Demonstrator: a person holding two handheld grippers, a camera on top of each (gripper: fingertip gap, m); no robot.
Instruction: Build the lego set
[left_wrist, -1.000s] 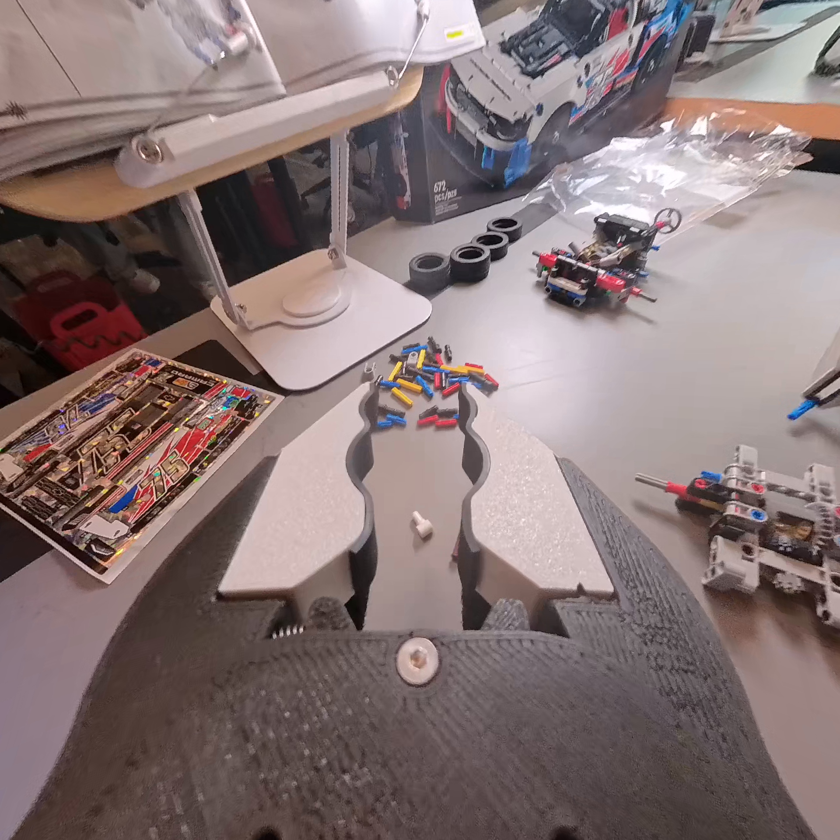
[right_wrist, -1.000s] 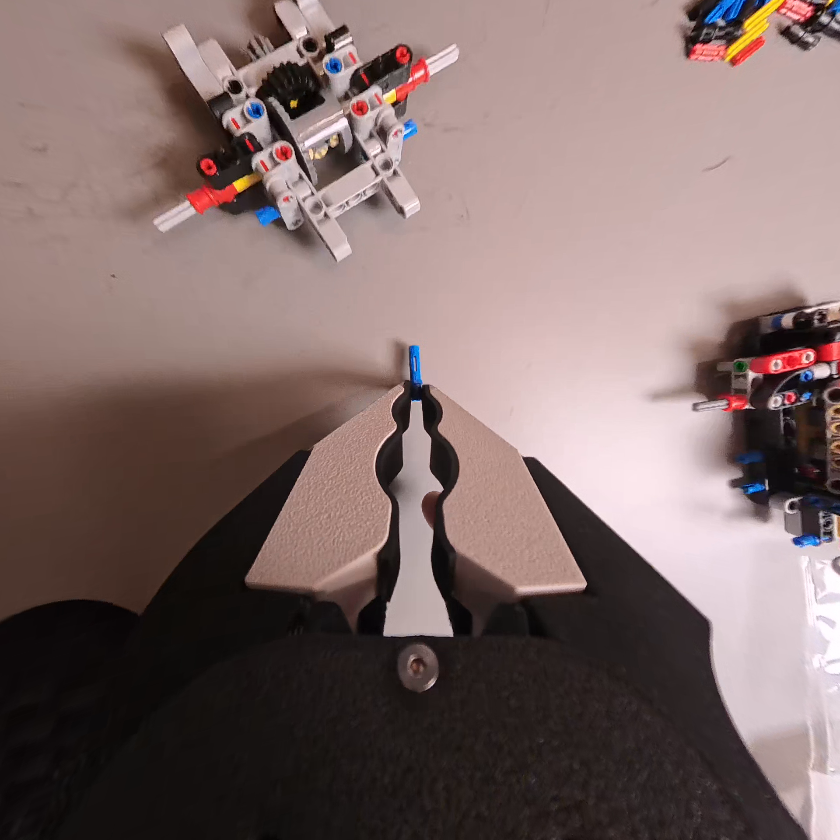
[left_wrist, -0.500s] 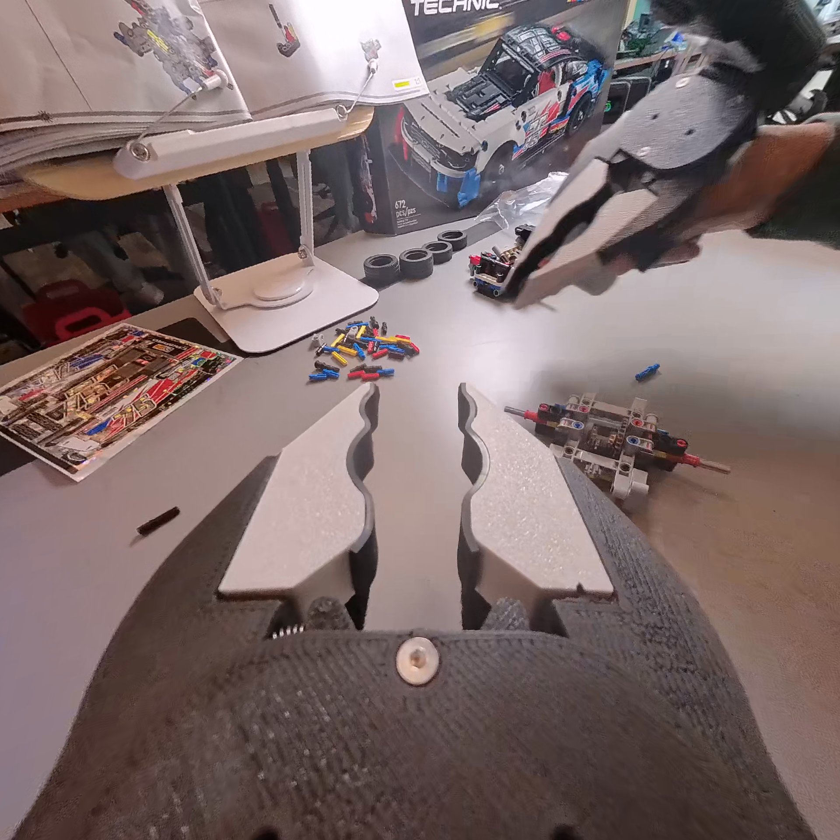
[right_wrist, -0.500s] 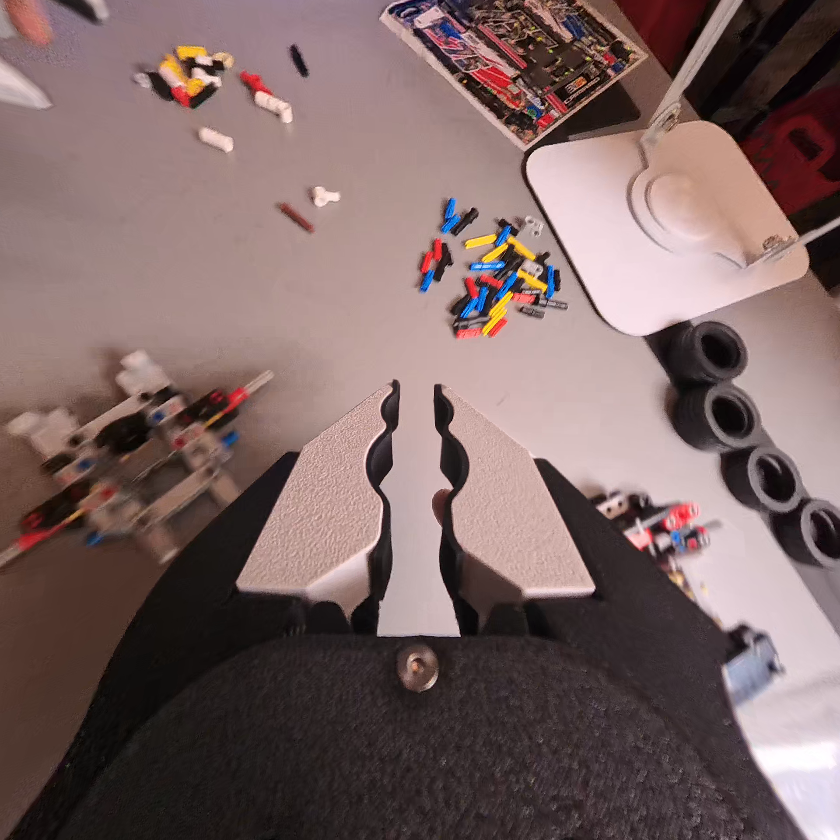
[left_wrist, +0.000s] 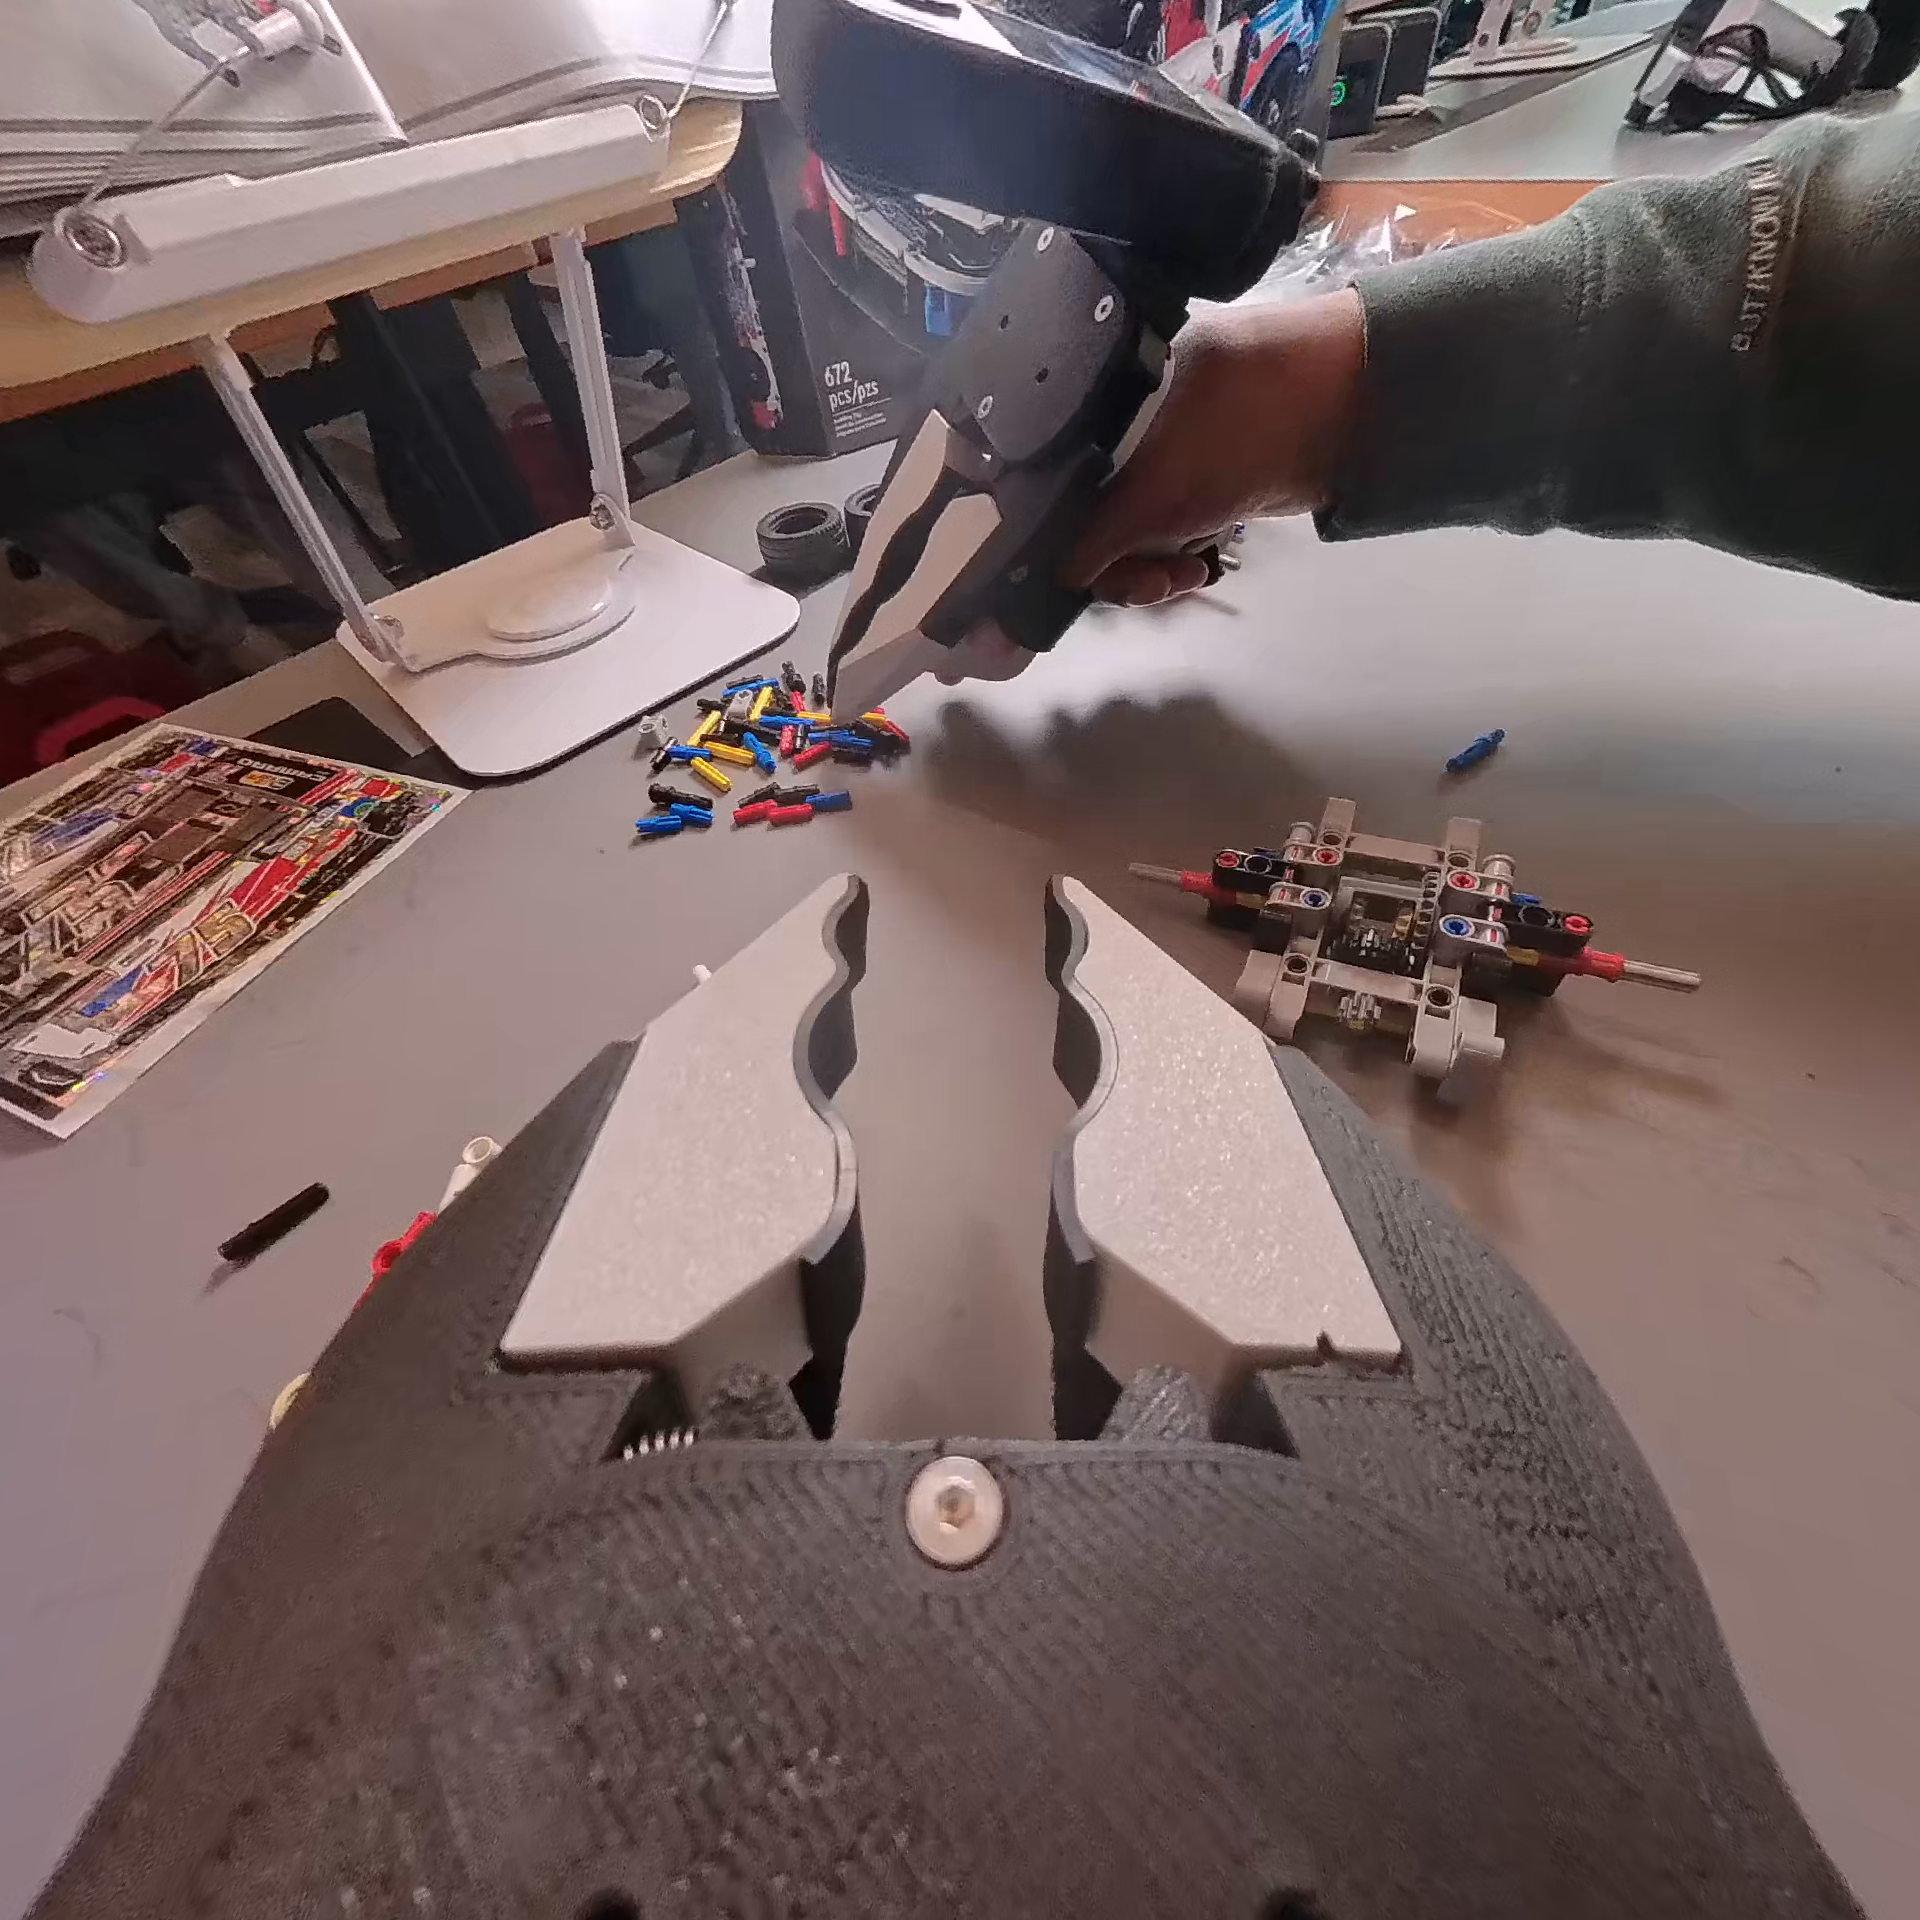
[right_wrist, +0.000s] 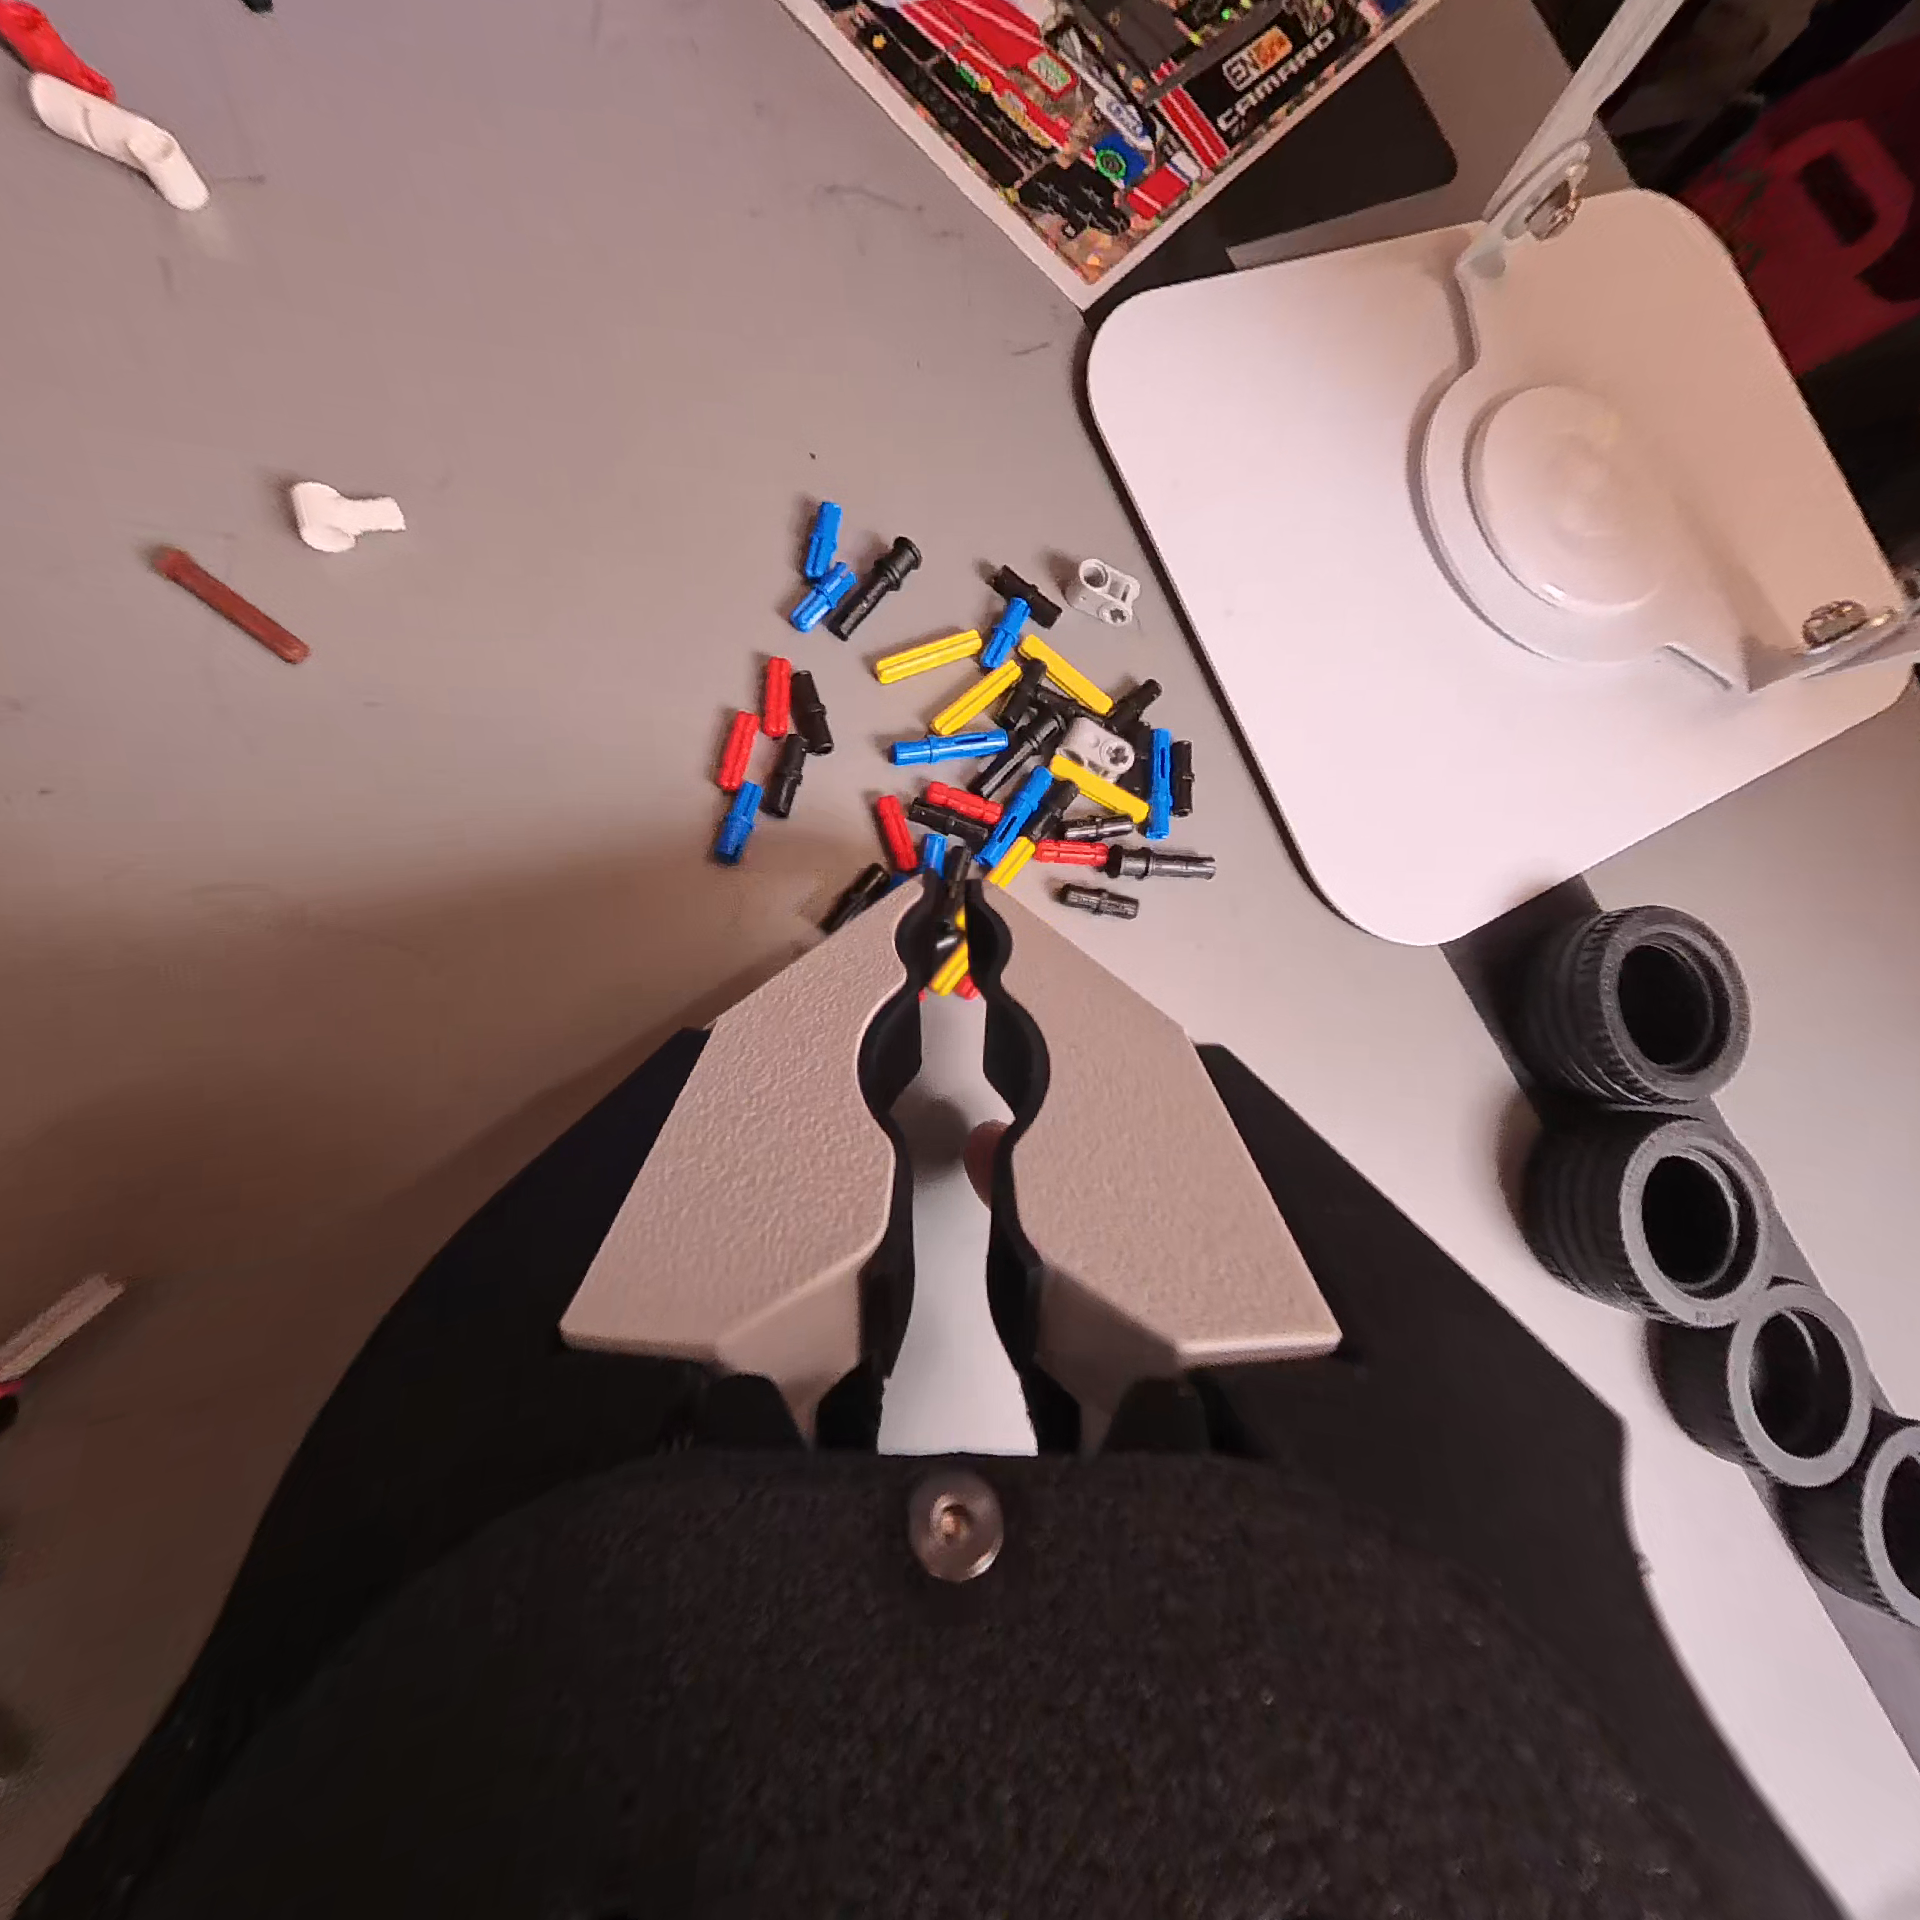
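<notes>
On grey table (left_wrist: 1558, 675), right gripper (right_wrist: 948, 896) jaws pinching one black pin (right_wrist: 952, 875), left gripper (left_wrist: 954, 914) jaws wide, four tyres (right_wrist: 1642, 997).

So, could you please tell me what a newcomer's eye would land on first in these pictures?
Probably the heap of small red, blue, yellow and black connector pins on the grey table, beside the white stand base, with the right tongs closed at its near edge on a black pin. Next, the half-built grey axle assembly right of the open, empty left tongs, and the glittery sticker sheet at far left.
</notes>
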